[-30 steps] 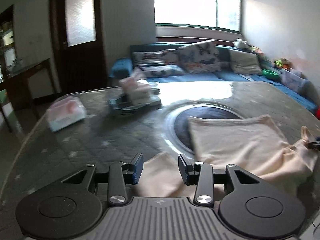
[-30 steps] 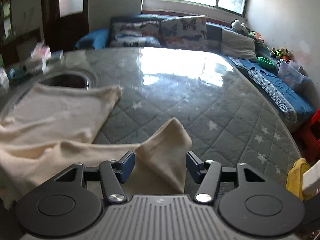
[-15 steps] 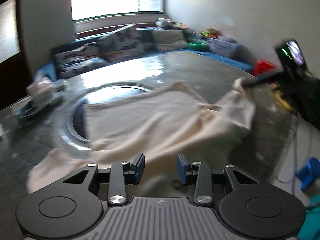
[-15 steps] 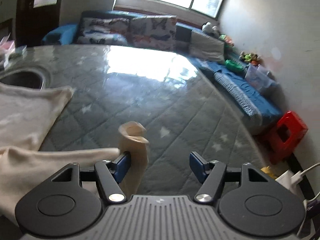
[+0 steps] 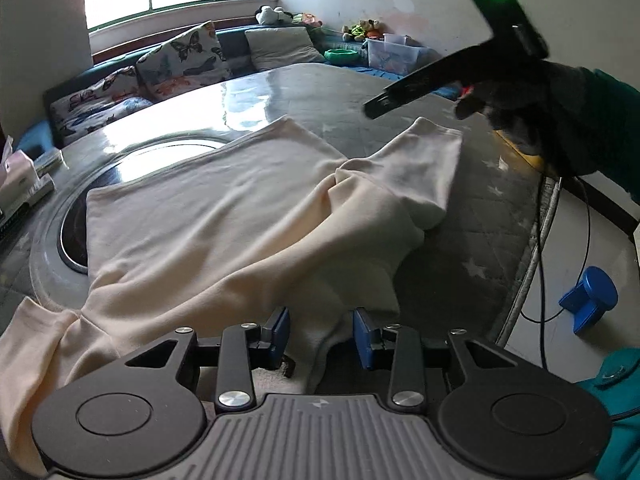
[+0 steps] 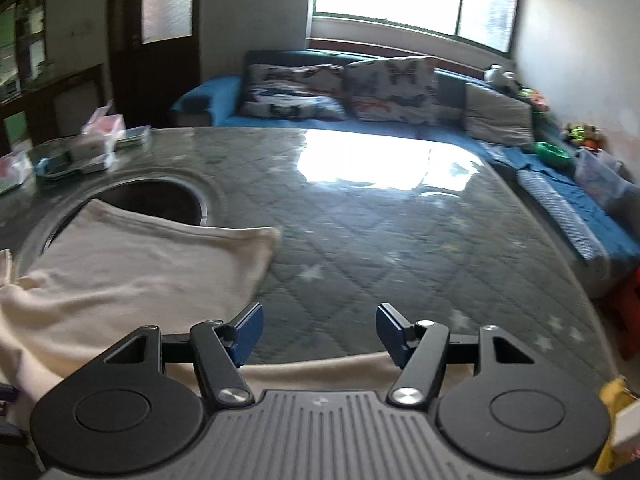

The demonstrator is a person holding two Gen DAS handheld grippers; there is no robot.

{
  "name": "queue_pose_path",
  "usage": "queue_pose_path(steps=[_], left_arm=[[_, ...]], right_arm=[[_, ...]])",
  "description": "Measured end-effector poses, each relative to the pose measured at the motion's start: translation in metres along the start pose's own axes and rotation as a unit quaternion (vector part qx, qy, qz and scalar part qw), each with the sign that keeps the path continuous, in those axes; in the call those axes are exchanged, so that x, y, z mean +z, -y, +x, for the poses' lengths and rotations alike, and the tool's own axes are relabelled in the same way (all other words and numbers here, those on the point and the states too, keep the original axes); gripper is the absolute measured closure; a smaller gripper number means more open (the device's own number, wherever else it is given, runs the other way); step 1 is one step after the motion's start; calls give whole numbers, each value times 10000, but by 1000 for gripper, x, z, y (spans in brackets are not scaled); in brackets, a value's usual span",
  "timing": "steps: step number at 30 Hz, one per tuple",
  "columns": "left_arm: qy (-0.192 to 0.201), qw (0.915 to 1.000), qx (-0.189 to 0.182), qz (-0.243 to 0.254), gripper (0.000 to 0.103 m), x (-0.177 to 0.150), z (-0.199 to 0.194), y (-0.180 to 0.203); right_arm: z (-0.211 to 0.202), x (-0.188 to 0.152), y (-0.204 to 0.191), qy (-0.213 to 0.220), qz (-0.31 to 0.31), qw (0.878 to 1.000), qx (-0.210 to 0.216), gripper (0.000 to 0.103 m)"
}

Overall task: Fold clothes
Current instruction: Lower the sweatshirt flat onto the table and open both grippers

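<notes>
A cream garment lies spread and rumpled on the round table, with one sleeve flopped out to the right. My left gripper hovers low over the garment's near edge, jaws apart, a fold of cloth lying between and under them without being pinched. In the left wrist view my right gripper hangs above the sleeve, held by a gloved hand. In its own view the right gripper has its jaws closing with nothing between them; the garment lies to its left and below.
Tissue boxes and a tray crowd the table's far left, beside a dark round inset. A blue sofa with cushions stands behind. On the floor at the right are a blue plastic object and a cable.
The right gripper let the sleeve go and rose; the sleeve now lies on the table. The left gripper swung right and sank toward the garment's near edge.
</notes>
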State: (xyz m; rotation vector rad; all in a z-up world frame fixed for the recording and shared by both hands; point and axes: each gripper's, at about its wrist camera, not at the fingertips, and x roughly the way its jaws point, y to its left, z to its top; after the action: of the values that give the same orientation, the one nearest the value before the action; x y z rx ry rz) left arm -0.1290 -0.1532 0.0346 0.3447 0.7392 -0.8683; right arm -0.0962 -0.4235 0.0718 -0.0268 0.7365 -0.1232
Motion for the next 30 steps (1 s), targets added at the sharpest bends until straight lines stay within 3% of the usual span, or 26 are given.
queue_pose_path(steps=[7, 11, 13, 15, 18, 21, 26, 30], left_arm=[[314, 9981, -293, 442, 64, 9, -7, 19], [173, 9966, -392, 699, 64, 11, 9, 32], [75, 9960, -383, 800, 71, 12, 19, 37], [13, 9963, -388, 763, 89, 11, 25, 37], [-8, 9959, -581, 692, 98, 12, 25, 34], [-43, 9934, -933, 660, 98, 8, 20, 33], [-25, 9874, -1368, 791, 98, 2, 14, 33], [-1, 9836, -1561, 907, 98, -2, 12, 33]], right_arm=[[15, 10, -19, -78, -140, 9996, 216, 43], [31, 16, -19, -195, -50, 9991, 384, 51], [38, 18, -19, -249, -34, 9986, 459, 53], [44, 19, -21, -302, -16, 9981, 538, 56], [53, 20, -23, -392, -32, 9971, 646, 60], [64, 21, -27, -477, -112, 9965, 674, 63], [85, 25, -31, -575, -176, 9959, 673, 78], [101, 32, -33, -539, -187, 9963, 639, 87]])
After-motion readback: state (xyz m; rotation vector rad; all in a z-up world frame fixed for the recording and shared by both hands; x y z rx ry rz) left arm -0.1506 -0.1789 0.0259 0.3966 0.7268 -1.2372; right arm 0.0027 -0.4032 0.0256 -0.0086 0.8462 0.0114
